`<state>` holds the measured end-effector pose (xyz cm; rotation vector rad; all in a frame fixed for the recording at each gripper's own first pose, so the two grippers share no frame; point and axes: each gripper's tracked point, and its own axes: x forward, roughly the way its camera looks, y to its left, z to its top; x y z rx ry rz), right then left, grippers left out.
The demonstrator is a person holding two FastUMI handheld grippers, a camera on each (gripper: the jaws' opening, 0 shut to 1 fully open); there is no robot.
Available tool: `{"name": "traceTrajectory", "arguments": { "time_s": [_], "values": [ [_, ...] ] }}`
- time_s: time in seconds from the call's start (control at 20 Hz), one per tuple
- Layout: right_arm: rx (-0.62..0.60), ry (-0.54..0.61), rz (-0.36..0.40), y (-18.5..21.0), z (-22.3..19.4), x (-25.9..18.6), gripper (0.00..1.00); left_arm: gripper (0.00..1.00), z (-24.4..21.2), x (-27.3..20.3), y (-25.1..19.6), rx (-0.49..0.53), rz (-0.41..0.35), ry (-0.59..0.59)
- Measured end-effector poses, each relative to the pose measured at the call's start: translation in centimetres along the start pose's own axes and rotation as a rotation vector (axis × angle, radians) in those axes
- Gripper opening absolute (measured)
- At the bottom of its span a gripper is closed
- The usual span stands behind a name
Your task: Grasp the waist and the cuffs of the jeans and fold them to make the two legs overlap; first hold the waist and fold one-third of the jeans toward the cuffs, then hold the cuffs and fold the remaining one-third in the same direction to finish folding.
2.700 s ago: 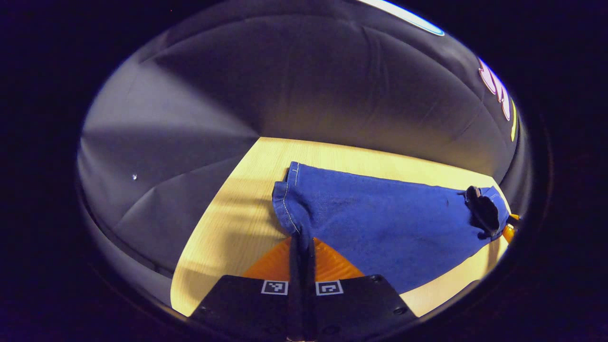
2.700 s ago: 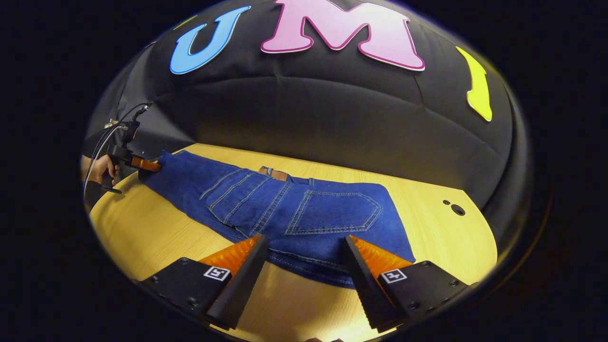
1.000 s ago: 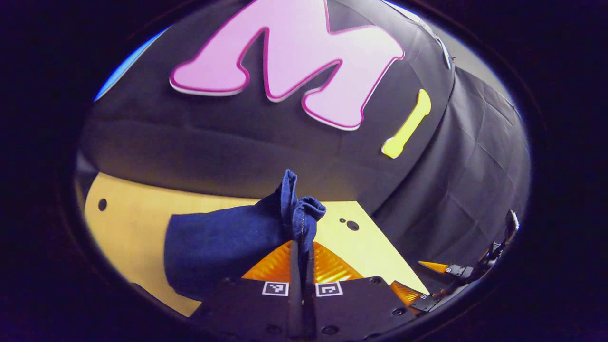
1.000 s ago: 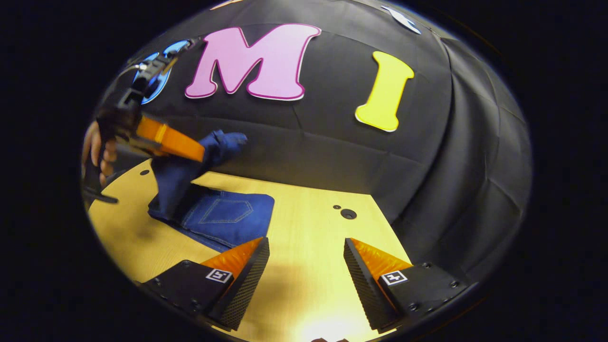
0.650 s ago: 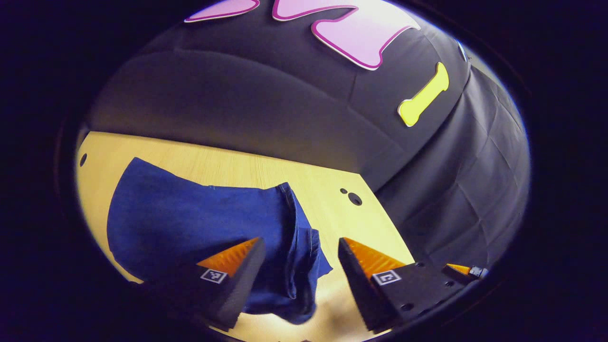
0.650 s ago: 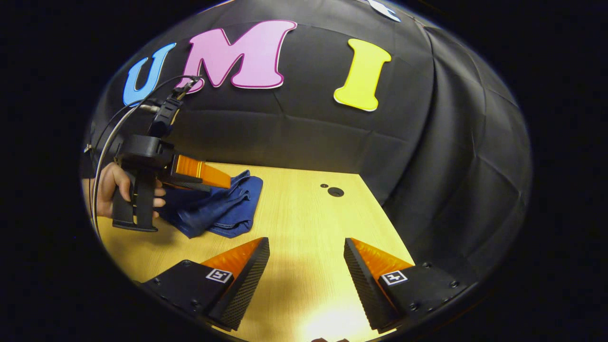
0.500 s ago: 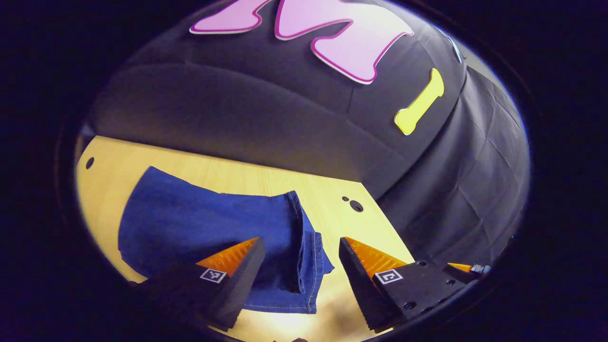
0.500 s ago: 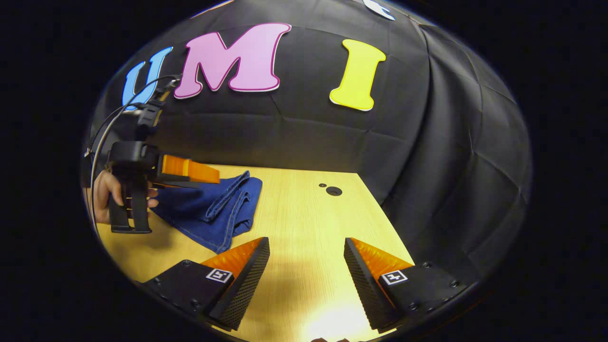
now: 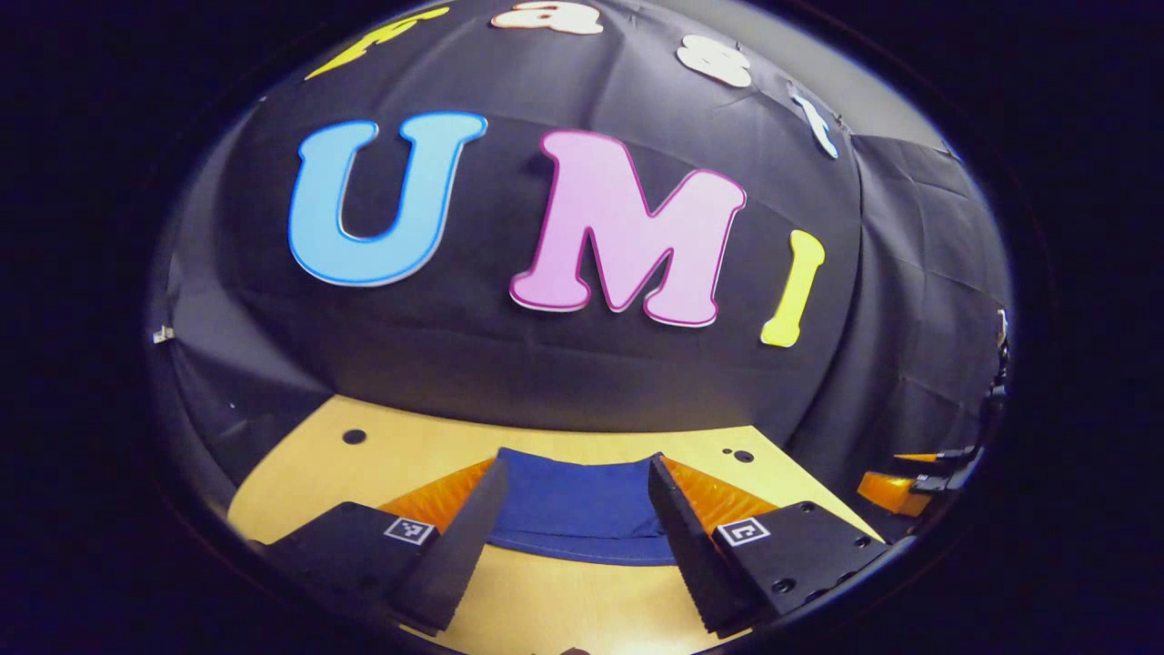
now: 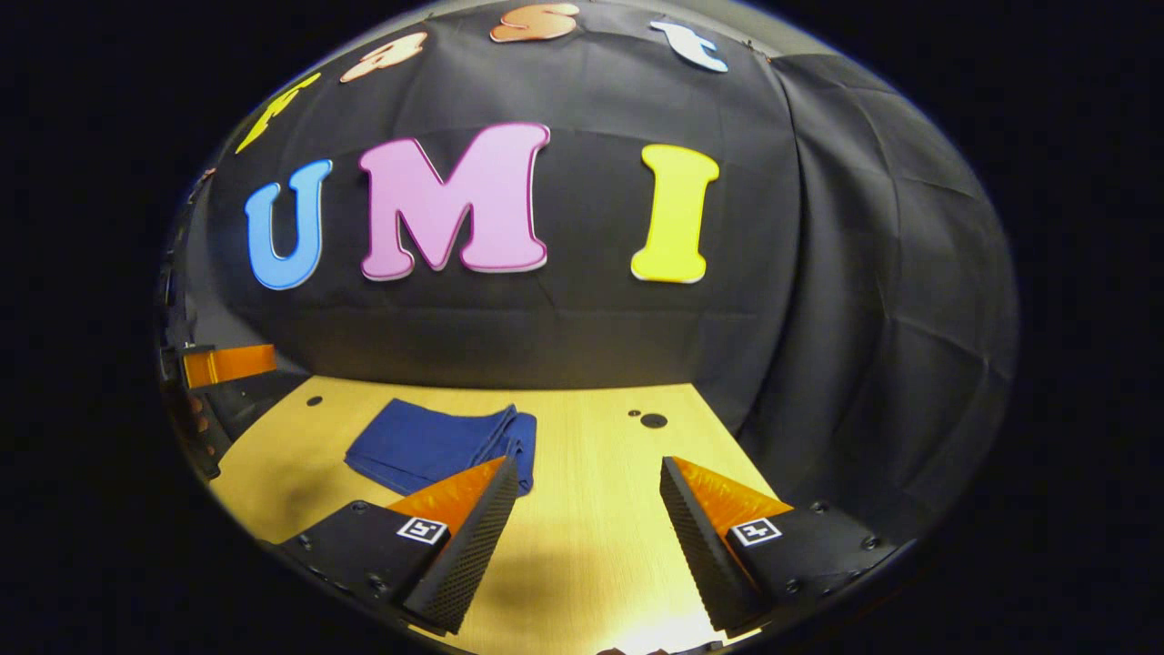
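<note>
Blue jeans (image 10: pixel 436 446) seen folded into small flat pile on wooden tabletop (image 10: pixel 591 546), left of middle in right gripper view. Nothing held by left hand-held gripper (image 9: pixel 568 537): fingers spread wide, jeans (image 9: pixel 573 505) seen between them, farther off, untouched. Right hand-held gripper (image 10: pixel 587 541) also spread wide, nothing gripped, bare tabletop between fingers. Jeans lying just past its left finger.
</note>
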<state>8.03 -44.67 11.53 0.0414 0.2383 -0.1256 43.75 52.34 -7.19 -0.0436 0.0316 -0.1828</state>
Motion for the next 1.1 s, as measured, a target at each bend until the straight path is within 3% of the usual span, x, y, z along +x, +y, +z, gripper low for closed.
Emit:
{"name": "traceTrajectory", "arguments": {
  "time_s": [0.25,0.5,0.95,1.1],
  "values": [
    [-0.057,-0.225,0.0,2.1,7.9,-8.0,0.96,0.96,2.7,-12.3,3.2,0.021,0.066,-0.103],
    [-0.059,-0.338,-0.014,4.0,10.3,-15.2,0.93,0.96,3.3,-20.1,5.7,0.098,0.102,-0.163],
    [-0.058,-0.331,0.05,6.4,8.4,-19.7,0.96,0.96,2.2,-24.5,3.5,0.118,0.104,-0.186],
    [-0.073,-0.316,0.074,6.4,7.9,-20.0,0.96,0.97,1.4,-25.5,3.1,0.073,0.122,-0.167]
  ]
}}
